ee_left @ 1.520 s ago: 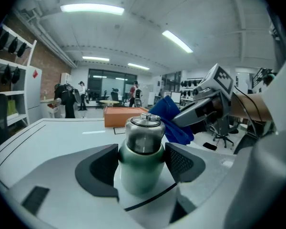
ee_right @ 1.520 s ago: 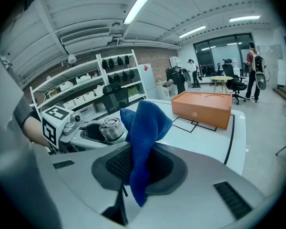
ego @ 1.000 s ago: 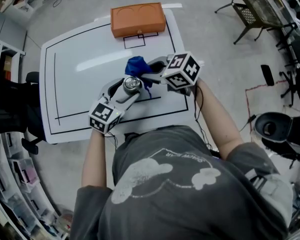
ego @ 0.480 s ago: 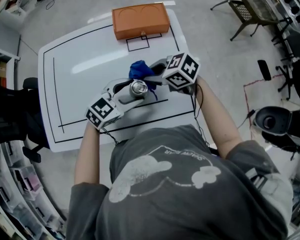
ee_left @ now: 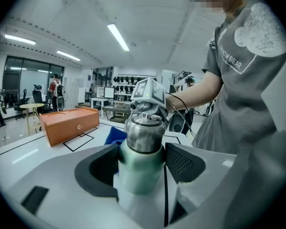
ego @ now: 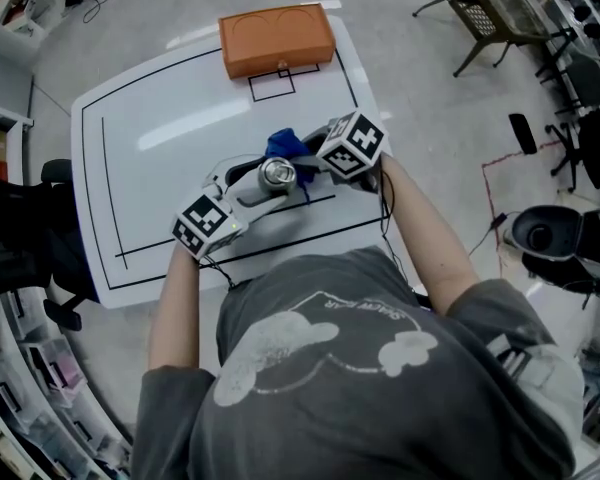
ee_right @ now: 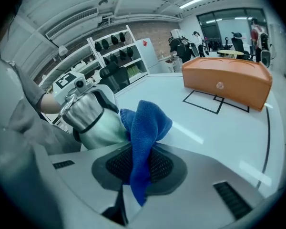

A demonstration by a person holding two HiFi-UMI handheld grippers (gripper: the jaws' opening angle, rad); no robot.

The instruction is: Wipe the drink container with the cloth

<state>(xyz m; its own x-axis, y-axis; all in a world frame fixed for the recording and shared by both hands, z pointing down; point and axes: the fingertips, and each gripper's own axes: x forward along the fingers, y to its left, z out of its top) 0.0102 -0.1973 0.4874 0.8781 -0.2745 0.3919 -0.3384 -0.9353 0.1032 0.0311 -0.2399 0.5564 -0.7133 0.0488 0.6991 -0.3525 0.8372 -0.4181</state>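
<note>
So the drink container (ego: 277, 174), a steel bottle with a pale green body, is on the person's side of the orange box (ego: 276, 38), a good way short of it, over the white counter (ego: 160, 168). Can't tell if its base is actually resting on the counter. Its cap end faces up at the head camera.

The left gripper (ego: 270, 180) has it. In the left gripper view the fingers (ee_left: 183, 162) are clamped on the green body on both sides, with the silver cap sticking out past them.

The blue cloth (ego: 283, 144) sits on the side of the bottle that faces the orange box. In the right gripper view it looks bunched right up against the bottle's side. The right gripper (ego: 302, 154) holds it, with the fingers (ee_right: 164, 166) pinched together on a fold and the loose end hanging down between them.

The orange box is at the counter's far edge, next to a small black outlined rectangle. The person holding both grippers wears a grey T-shirt.
</note>
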